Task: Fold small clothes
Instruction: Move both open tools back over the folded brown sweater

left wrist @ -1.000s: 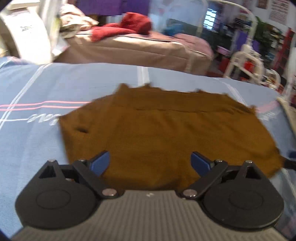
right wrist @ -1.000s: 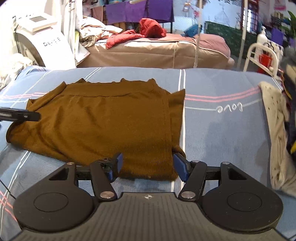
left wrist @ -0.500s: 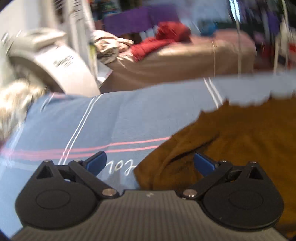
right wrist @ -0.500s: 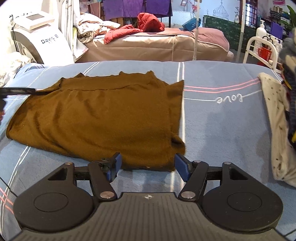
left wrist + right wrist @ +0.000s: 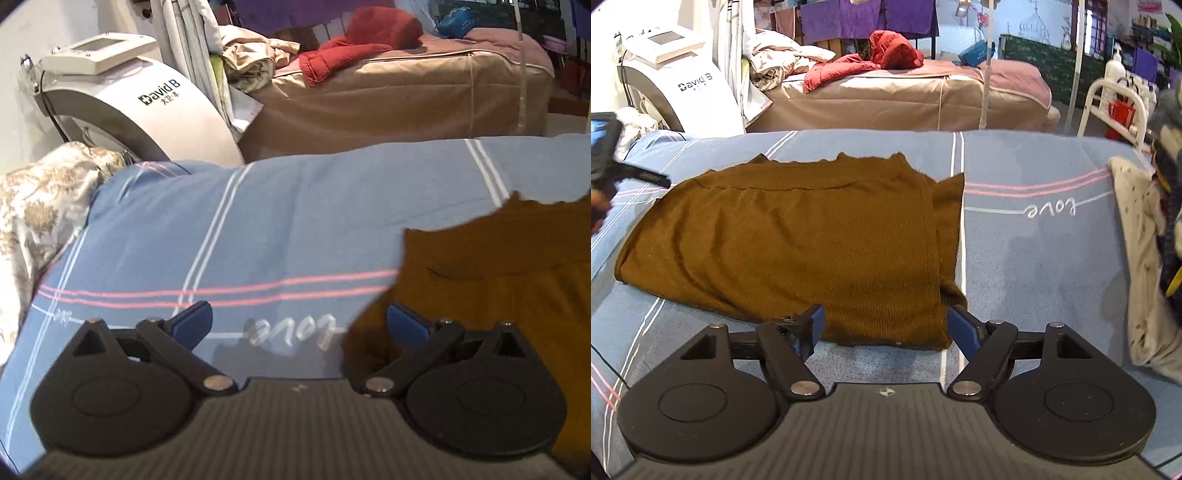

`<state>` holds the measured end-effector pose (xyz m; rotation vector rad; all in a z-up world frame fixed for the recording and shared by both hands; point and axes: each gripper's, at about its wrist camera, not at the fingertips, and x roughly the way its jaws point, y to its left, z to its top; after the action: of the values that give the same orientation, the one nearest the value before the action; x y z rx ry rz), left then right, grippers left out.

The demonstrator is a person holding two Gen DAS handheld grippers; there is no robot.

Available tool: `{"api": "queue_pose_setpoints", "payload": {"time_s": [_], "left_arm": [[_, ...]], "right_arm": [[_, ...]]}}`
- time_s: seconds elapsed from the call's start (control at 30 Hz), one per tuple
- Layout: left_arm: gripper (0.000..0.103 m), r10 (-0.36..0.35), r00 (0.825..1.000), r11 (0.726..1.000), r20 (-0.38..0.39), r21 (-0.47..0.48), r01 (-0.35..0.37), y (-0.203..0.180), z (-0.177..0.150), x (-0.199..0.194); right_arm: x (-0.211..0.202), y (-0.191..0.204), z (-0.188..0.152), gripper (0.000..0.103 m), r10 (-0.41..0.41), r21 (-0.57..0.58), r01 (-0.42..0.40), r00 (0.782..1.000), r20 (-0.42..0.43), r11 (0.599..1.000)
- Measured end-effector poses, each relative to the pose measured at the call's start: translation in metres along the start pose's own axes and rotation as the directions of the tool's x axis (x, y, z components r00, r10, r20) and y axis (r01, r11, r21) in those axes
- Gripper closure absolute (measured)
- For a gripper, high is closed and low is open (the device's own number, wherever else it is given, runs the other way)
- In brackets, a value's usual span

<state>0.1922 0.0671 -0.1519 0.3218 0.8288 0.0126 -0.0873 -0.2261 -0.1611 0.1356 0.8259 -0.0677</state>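
Brown garment (image 5: 790, 236) lies flat on blue bed sheet (image 5: 1034, 258), partly folded. Left gripper (image 5: 299, 325) jaws wide, empty, at garment's left edge. Right gripper (image 5: 884, 328) jaws open, empty, at near hem. Next, prob.: grip edges, fold over.

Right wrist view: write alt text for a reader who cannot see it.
A brown garment lies flat, partly folded, on a blue striped bedsheet. The open right gripper sits at its near edge, gripping nothing. A second bed with a red jacket stands behind.

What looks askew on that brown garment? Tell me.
The brown garment is not squared: along its right side an under-layer sticks out past the top fold, with a bunched corner at the near edge.
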Motion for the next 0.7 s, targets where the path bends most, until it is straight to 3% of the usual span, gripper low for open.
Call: {"api": "queue_pose_setpoints", "payload": {"time_s": [0.07,0.13,0.2,0.3,0.4,0.5,0.6,0.7], "left_arm": [[0.0,-0.088,0.996,0.996,0.019,-0.01,0.088,-0.007,-0.014,-0.033],[0.0,-0.193,0.975,0.978,0.109,-0.055,0.2,-0.01,-0.03,-0.069],[0.0,-0.238,0.953,0.961,0.189,-0.097,0.259,-0.011,-0.042,-0.097],[0.0,-0.314,0.935,0.943,0.163,-0.06,0.327,-0.024,-0.053,-0.121],[0.0,-0.309,0.933,0.951,0.182,0.086,0.298,-0.057,-0.074,-0.146],[0.0,-0.242,0.934,0.956,0.262,0.227,0.184,-0.098,-0.096,-0.168],[0.0,-0.311,0.928,0.935,0.205,0.243,0.26,-0.135,-0.109,-0.176],[0.0,-0.351,0.908,0.91,0.229,0.312,0.273,-0.173,-0.118,-0.187]], "right_arm": [[0.003,0.0,0.001,0.0,0.02,0.032,-0.019,1.0,-0.012,0.999],[0.0,0.003,0.001,0.0,0.037,0.043,-0.037,0.999,0.001,0.998],[-0.005,0.006,0.001,0.0,0.04,0.025,-0.041,0.999,0.02,0.999],[-0.012,0.008,0.0,0.0,0.036,-0.006,-0.035,0.998,0.045,0.999],[-0.013,0.005,0.002,0.0,0.032,-0.022,-0.031,0.998,0.05,0.999],[-0.011,-0.001,0.007,0.0,0.018,-0.028,-0.016,0.998,0.054,0.999],[-0.009,-0.009,0.015,0.0,0.012,-0.031,-0.011,0.998,0.06,0.999],[-0.004,-0.016,0.026,0.0,0.005,-0.057,-0.001,0.997,0.074,0.998]]}}
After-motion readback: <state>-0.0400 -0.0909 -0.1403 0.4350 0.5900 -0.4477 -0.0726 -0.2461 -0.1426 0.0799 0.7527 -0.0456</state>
